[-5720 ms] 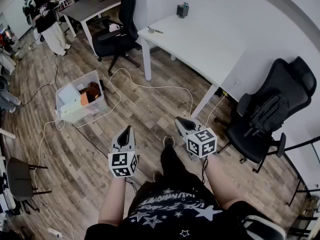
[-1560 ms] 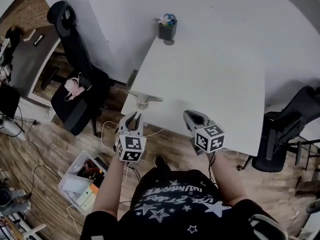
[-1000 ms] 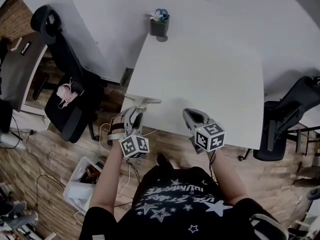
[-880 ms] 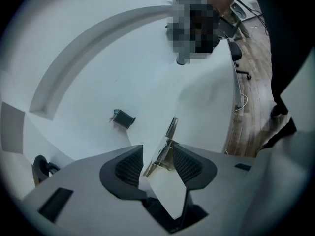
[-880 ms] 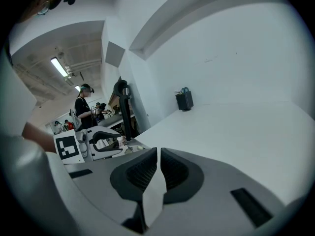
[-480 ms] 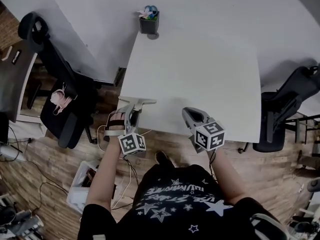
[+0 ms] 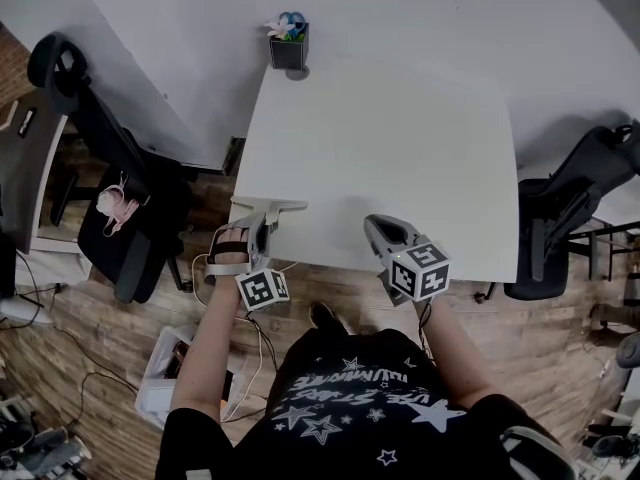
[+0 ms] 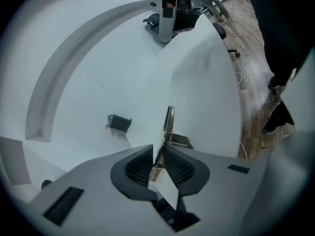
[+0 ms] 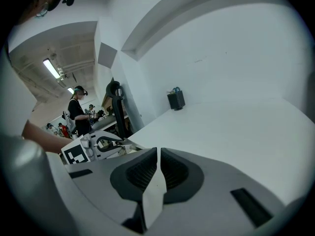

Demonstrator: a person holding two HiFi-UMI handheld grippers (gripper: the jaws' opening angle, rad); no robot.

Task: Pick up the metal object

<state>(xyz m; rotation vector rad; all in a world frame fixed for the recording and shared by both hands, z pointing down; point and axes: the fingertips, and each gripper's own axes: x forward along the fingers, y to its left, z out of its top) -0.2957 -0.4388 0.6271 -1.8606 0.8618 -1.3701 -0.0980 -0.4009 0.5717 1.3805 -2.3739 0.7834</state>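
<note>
**Left gripper closing on metal object at table corner**

Counts: one metal object (image 7: 272, 207), one white table (image 7: 400, 138), one dark pen cup (image 7: 288, 50), two black office chairs (left (image 7: 70, 98), right (image 7: 575, 198)), two grippers.

The metal object is sitting at the table's near-left corner, its thin bar lying along the near edge. The left gripper (image 7: 262, 222) is reaching forward to that corner on an outstretched arm and is rolled onto its side. Its jaws are closing, and the left gripper view shows the object's flat strip running up between the ribbed pads (image 8: 140, 163), which are pinching it. The right gripper (image 7: 384, 231) is hovering over the table's near edge, well apart from the object. Its jaws are pressed together with nothing between them.

Versus half a second ago: the left gripper is sitting at the same corner, but its jaws were spread wide then and are clamping in now. The right gripper is holding the same spot. The pen cup is unmoved at the far-left corner.
</note>
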